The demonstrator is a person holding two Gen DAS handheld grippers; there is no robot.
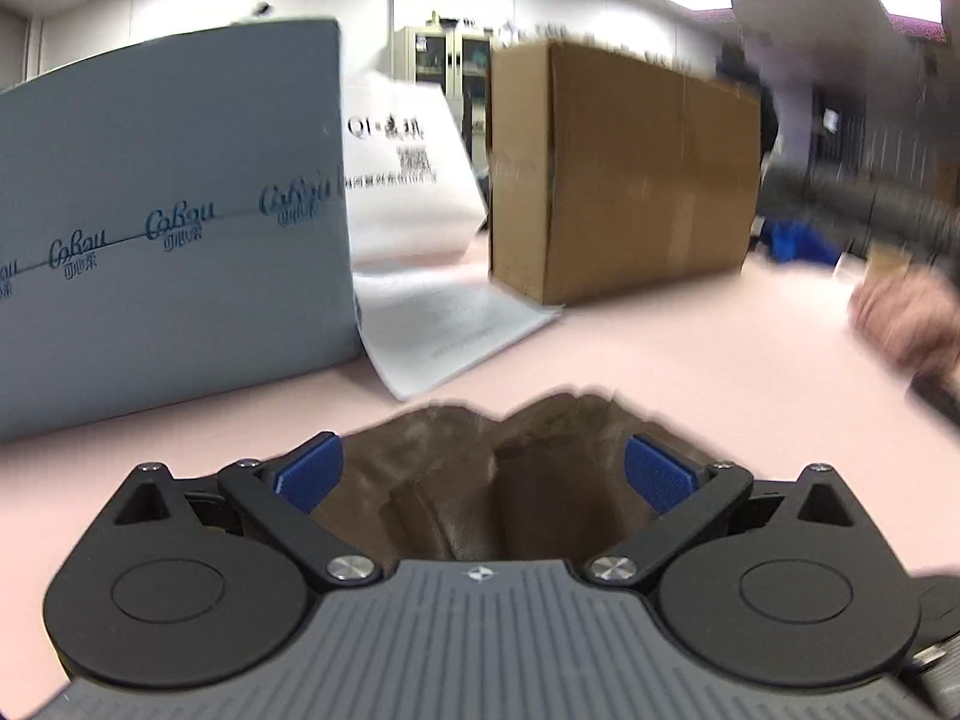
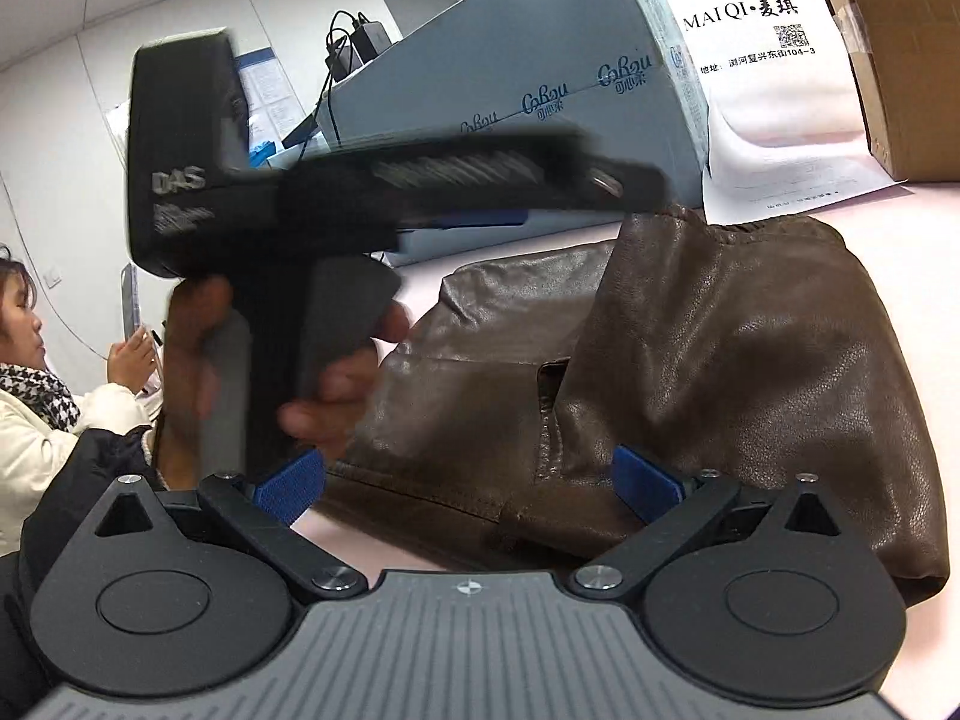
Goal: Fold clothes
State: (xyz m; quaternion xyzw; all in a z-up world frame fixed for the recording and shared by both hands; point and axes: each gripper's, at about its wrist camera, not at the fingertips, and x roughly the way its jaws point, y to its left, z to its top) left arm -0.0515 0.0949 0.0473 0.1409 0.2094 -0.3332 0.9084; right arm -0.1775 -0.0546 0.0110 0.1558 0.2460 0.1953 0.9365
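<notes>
1. The left claw has its blue pads spread apart, with the jacket lying loose between them, not pinched.
2. The jacket is brown, glossy leather, folded into a creased, lumpy bundle on the pink counter.
3. The right claw stands wide apart over the jacket's near seam, gripping nothing.

The left gripper and the hand holding it are smeared by motion in the right wrist view, hiding part of the grey box, while the brown jacket is half hidden behind the gripper body and another hand blurs at the edge.
</notes>
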